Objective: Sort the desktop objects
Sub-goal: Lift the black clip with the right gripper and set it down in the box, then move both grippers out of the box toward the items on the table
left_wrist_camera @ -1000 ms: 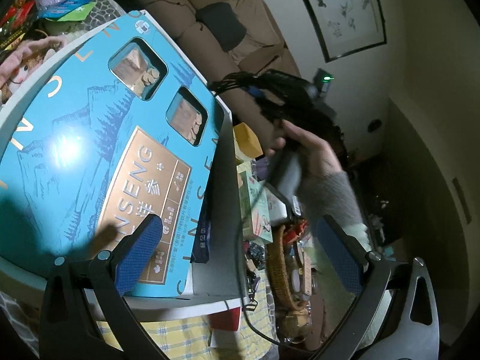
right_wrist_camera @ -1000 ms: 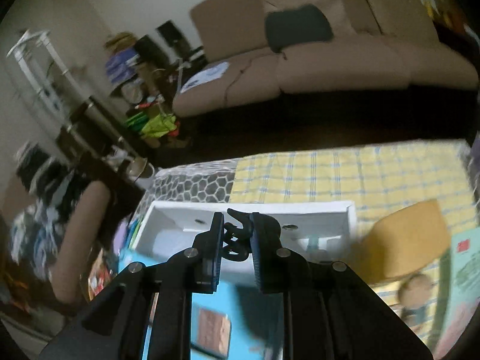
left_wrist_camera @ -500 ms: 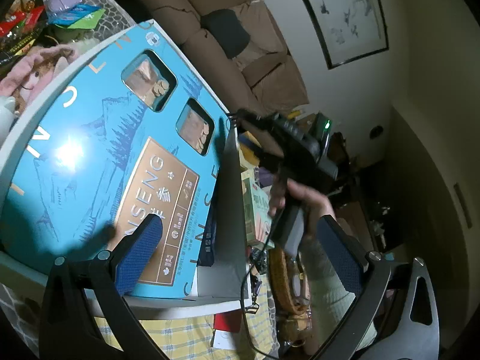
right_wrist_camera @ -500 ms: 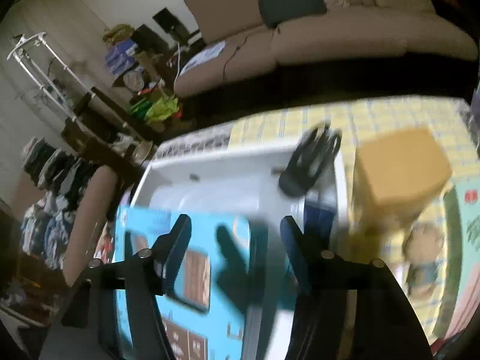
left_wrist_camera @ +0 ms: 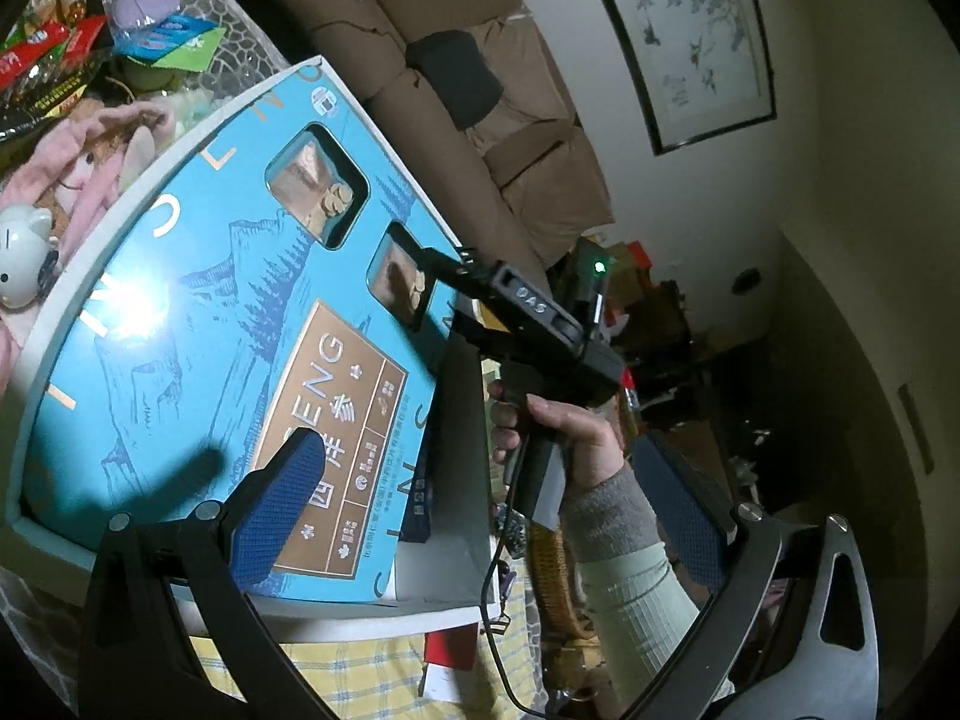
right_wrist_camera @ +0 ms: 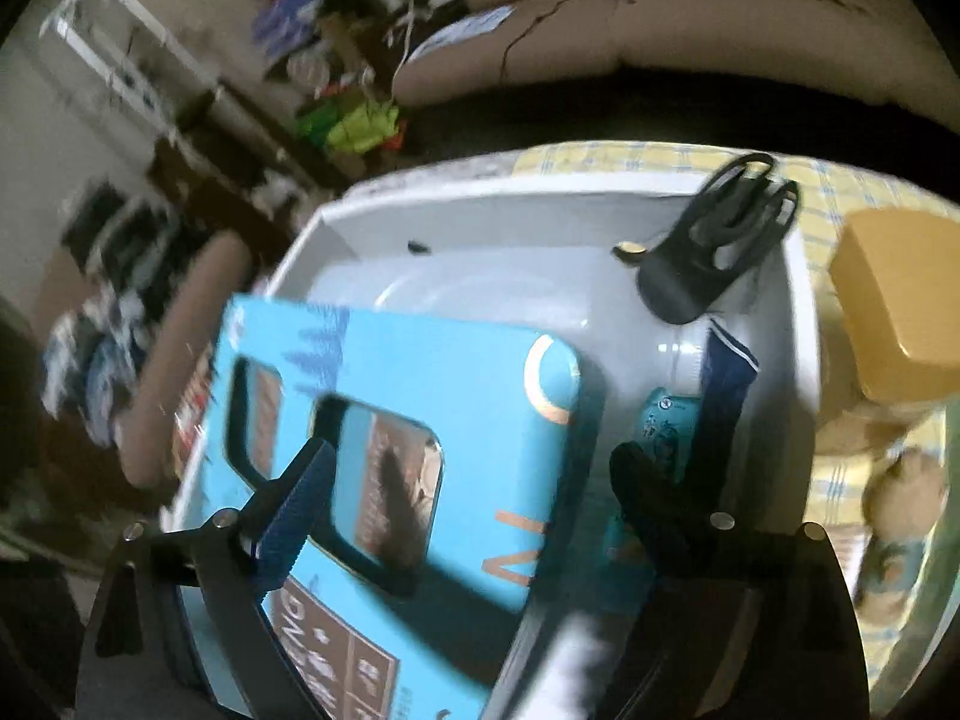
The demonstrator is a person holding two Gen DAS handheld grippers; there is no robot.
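A large blue ginseng box (left_wrist_camera: 228, 324) lies in a white tray (left_wrist_camera: 360, 612); it also shows in the right wrist view (right_wrist_camera: 420, 432). A black hair claw clip (right_wrist_camera: 714, 240) lies in the tray's far right corner (right_wrist_camera: 798, 276). My right gripper (right_wrist_camera: 468, 498) is open and empty above the blue box; in the left wrist view it is held in a hand over the tray's right edge (left_wrist_camera: 522, 312). My left gripper (left_wrist_camera: 492, 492) is open and empty above the near end of the blue box.
A yellow-brown box (right_wrist_camera: 900, 300) stands right of the tray on a yellow checked cloth (right_wrist_camera: 660, 150). A small blue packet and a dark blue item (right_wrist_camera: 726, 372) lie in the tray. Snack packets (left_wrist_camera: 54, 60), a pink plush (left_wrist_camera: 90, 150) and a white cat figure (left_wrist_camera: 24, 258) lie left. A sofa (left_wrist_camera: 480, 90) is behind.
My right gripper opened and let go of the black claw clip, which dropped into the tray's far right corner. The gripper then moved down and back over the blue box.
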